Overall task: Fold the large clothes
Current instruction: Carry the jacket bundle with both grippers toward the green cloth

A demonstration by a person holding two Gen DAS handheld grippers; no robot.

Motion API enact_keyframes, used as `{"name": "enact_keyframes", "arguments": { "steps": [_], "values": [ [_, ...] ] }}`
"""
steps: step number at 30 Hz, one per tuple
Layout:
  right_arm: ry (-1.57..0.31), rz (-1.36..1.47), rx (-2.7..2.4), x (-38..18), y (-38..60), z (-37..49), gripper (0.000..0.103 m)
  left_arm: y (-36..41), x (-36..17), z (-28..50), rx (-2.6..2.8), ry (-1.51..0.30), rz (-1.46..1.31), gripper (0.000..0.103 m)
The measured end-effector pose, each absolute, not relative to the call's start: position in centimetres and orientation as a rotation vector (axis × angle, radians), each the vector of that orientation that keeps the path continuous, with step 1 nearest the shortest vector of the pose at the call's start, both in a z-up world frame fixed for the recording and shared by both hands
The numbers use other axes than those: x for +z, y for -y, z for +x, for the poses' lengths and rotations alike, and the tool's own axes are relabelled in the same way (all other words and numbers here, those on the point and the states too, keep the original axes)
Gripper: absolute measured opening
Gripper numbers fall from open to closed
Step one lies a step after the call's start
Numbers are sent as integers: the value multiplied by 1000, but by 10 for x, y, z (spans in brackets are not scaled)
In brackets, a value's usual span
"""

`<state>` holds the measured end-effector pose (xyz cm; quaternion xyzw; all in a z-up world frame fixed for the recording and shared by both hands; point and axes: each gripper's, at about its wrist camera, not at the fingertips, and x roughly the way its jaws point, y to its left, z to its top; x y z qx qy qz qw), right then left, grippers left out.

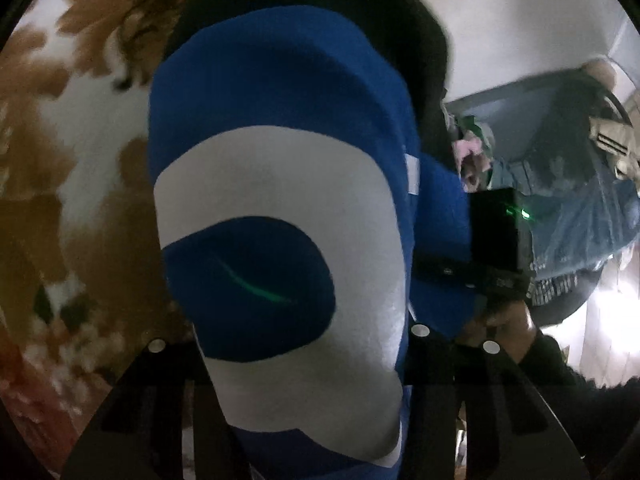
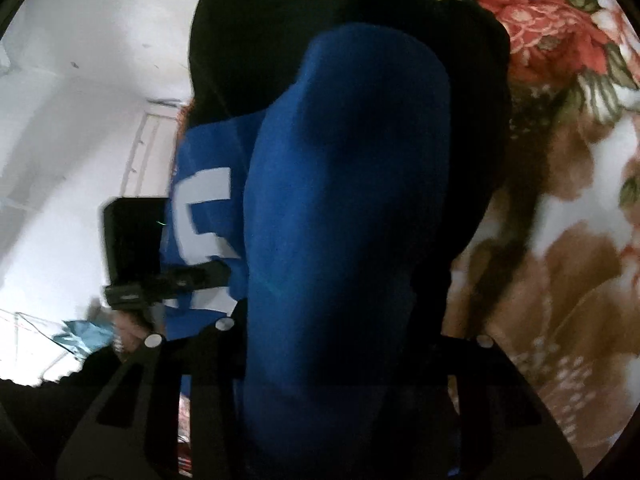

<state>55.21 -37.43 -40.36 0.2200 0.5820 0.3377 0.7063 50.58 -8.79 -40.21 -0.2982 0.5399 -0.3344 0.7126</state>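
A large blue garment with white print (image 1: 280, 168) and a black part fills both wrist views. In the left wrist view it hangs bunched between my left gripper's fingers (image 1: 156, 392), which are shut on it. In the right wrist view the blue cloth (image 2: 344, 208) runs between my right gripper's fingers (image 2: 132, 392), which are shut on it. The right gripper (image 1: 496, 248) shows in the left view beside the cloth, held by a hand. The left gripper (image 2: 136, 248) shows in the right view at the cloth's left edge. Fingertips are hidden by cloth.
A floral blanket (image 1: 72, 152) in brown, white and red lies under the garment, also seen in the right wrist view (image 2: 560, 200). A white wall (image 2: 80, 120) stands behind. A pile of other clothes (image 1: 560, 184) lies at the right of the left view.
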Motion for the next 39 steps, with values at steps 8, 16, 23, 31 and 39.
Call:
{"name": "enact_keyframes", "arguments": {
  "steps": [8, 16, 23, 31, 39],
  "values": [
    [-1255, 498, 773, -361, 342, 530, 39, 87, -345, 482, -747, -1167, -598, 40],
    [-1254, 559, 738, -292, 338, 449, 39, 79, -263, 416, -787, -1189, -569, 40],
    [-1178, 649, 576, -205, 383, 341, 39, 119, -174, 340, -915, -1231, -503, 40],
    [-1016, 809, 367, -132, 549, 209, 39, 268, -92, 289, -1175, -1249, -319, 40],
    [-912, 824, 140, -92, 735, 114, 39, 489, -74, 261, -1430, -1293, -228, 40]
  ]
}}
